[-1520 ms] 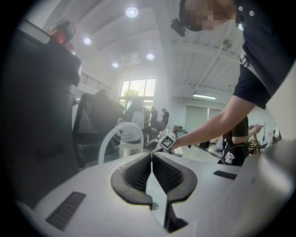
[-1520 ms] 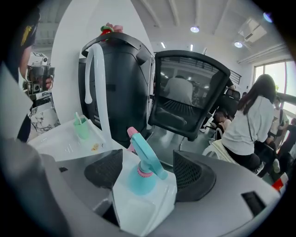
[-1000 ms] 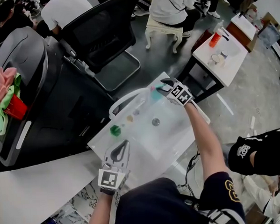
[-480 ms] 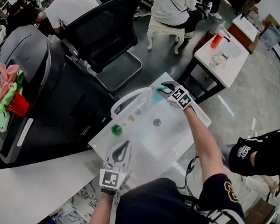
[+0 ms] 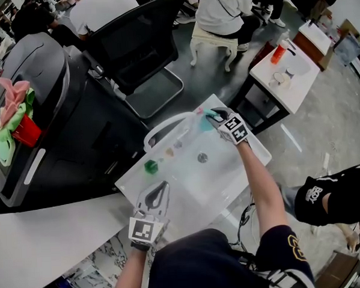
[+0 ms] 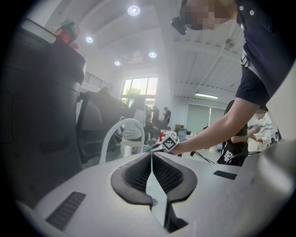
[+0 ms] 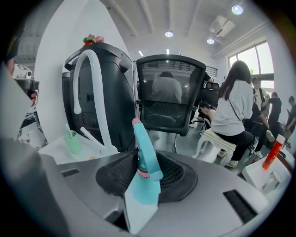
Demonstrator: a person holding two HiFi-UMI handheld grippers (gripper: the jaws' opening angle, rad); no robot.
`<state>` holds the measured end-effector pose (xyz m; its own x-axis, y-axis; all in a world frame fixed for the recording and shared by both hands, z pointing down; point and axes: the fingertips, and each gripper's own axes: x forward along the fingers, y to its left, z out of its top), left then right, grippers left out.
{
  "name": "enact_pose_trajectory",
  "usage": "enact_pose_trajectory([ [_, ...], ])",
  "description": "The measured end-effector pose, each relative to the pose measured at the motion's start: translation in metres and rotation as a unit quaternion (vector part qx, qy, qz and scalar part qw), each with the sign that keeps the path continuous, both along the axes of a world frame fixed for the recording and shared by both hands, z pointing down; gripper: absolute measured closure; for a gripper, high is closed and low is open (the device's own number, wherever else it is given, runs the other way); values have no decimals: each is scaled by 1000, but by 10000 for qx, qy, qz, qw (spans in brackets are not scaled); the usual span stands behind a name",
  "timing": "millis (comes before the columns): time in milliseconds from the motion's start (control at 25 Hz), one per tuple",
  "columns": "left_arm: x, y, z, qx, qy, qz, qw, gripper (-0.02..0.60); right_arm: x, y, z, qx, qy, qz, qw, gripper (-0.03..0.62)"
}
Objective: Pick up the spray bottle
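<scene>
**Spray bottle: grip forming, lift outstanding**

White table [image 5: 230, 175] in a busy office. At the table's near edge: left gripper [image 5: 162, 185], jaws together, empty. At its far edge: teal spray bottle [image 5: 203, 121], neck between the closing jaws of the right gripper [image 5: 214, 114]. Lifting apparently remained.

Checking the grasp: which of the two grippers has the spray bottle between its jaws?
The right gripper, its jaws closing around the teal spray bottle; the left gripper has its jaws together, empty.
</scene>
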<state>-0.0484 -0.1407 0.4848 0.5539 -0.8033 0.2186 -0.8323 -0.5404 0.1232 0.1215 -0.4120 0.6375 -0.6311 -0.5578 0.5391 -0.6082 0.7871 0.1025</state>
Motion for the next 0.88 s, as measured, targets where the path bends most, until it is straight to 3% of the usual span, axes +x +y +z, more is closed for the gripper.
enact_pose_trajectory([
  [440, -1, 16, -9, 171, 54, 47, 9998, 557, 21, 25, -32, 155, -317, 574, 9977, 471],
  [880, -24, 42, -24, 556, -51, -96, 9984, 557, 34, 120, -106, 320, -1132, 1336, 9840, 471],
])
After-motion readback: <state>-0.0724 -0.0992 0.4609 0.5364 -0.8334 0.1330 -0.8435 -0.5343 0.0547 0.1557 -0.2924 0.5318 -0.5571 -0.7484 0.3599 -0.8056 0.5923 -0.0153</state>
